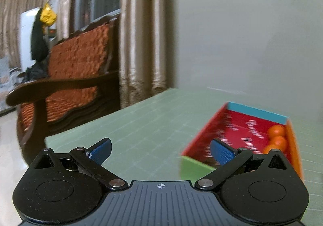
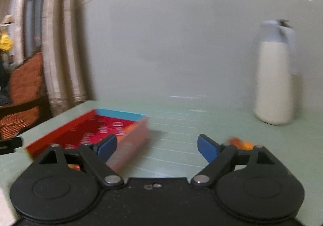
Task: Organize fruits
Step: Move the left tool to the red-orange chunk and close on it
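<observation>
A shallow red box (image 1: 240, 131) with a blue far wall and a green near wall sits on the green mat; three small oranges (image 1: 277, 137) line its right side. My left gripper (image 1: 161, 151) is open over the mat, its right finger in front of the box, nothing between the pads. In the right wrist view the same box (image 2: 94, 127) lies to the left. My right gripper (image 2: 156, 145) is open and empty, to the right of the box. Something orange (image 2: 241, 143), blurred, lies on the mat behind its right finger.
A tall white bottle (image 2: 274, 82) with a grey cap stands at the back right by the wall. A wooden armchair (image 1: 70, 76) with an orange cushion and curtains (image 1: 139, 34) stand left of the table's edge. Green mat (image 1: 145, 125) lies between box and edge.
</observation>
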The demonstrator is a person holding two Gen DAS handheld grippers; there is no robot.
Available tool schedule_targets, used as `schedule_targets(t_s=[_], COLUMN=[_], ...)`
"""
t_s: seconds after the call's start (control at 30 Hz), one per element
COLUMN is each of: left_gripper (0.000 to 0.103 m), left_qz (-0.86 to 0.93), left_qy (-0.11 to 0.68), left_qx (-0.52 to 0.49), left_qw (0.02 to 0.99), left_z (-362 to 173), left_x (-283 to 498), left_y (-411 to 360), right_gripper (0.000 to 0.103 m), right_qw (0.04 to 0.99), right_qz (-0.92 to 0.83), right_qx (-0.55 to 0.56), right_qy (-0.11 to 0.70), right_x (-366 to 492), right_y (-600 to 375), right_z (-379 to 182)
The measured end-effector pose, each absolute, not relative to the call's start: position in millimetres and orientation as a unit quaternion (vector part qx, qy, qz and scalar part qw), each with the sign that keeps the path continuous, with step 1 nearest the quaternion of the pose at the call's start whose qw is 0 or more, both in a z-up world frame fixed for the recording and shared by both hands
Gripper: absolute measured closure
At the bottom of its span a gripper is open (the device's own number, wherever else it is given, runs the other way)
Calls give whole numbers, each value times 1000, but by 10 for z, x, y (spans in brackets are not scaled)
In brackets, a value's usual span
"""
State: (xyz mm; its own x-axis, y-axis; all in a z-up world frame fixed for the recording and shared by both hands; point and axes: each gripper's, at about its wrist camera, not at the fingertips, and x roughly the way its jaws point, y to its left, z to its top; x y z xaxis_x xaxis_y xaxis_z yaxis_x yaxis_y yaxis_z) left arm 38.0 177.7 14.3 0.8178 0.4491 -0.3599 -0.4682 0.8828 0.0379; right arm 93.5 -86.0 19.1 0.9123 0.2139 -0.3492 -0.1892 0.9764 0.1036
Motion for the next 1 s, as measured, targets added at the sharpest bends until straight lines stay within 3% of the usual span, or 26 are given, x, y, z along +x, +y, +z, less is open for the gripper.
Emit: schedule_targets(t_s=[0.23,0.53,1.0], left_gripper=[0,0,1], left_qz=[160,31,-84], left_qy=[178,210,248], left_qx=[-4,43,148], left_qw=[971,976,954], left_z=[176,196,-14], left_x=[542,907,1580], left_y=[1244,234,-1046], right_gripper=[5,2,1], right_qw=[977,958,936], right_qz=[-63,-216,-307], right_qx=[48,56,63], right_qy=[200,180,160], right_x=[931,742,426], right_y=[-1460,-2123,-2798], right_z=[87,44,1])
